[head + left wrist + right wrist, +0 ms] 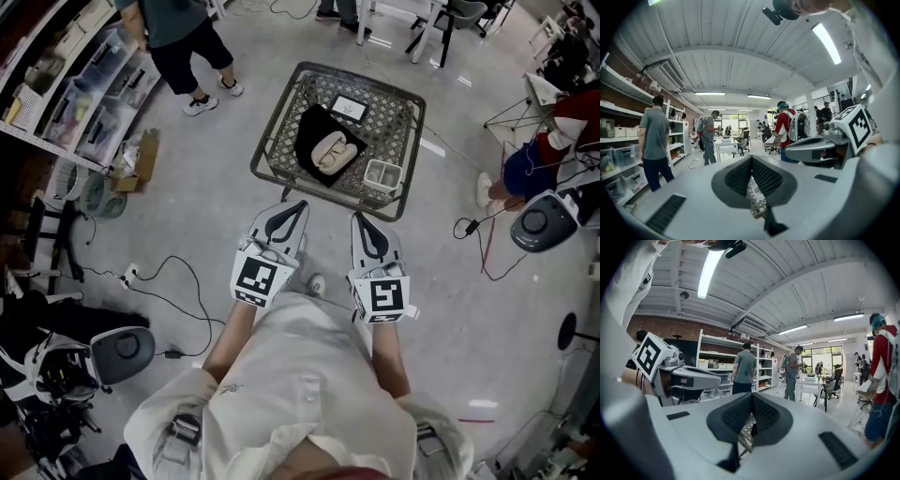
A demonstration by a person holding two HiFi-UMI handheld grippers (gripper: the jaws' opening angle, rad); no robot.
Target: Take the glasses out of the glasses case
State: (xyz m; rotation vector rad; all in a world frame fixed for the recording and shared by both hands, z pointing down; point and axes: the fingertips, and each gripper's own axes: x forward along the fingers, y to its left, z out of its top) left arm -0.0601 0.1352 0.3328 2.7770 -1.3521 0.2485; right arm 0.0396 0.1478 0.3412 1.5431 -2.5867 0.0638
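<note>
We stand on a grey concrete floor [187, 234] before a low square table of metal wire mesh [281, 141], a grey-and-white two-jaw gripper in each hand, both held out side by side and just short of the table's near edge. The left gripper [299, 204] has its dark ribbed pads pressed together with nothing between them, as the left gripper view shows [751, 161]. The right gripper [359, 217] is likewise closed and empty, its pads meeting in the right gripper view [751, 399]. Neither touches the table.

Near the middle of the mesh lies a cream-coloured rounded object that appears to be the glasses case [334, 151], resting on a flat black piece [313, 129]. At this size we cannot tell whether it is open or whether glasses show. Just to its right, near the table's front corner, stands a small white rectangular basket [382, 174]. Behind it, toward the far edge, lies a white card with a dark border [349, 108].

A person in dark shorts and white trainers [192, 52] stands beyond the table's left corner, beside white storage shelves [84, 84]. Black cables [169, 281] trail across the floor.
</note>
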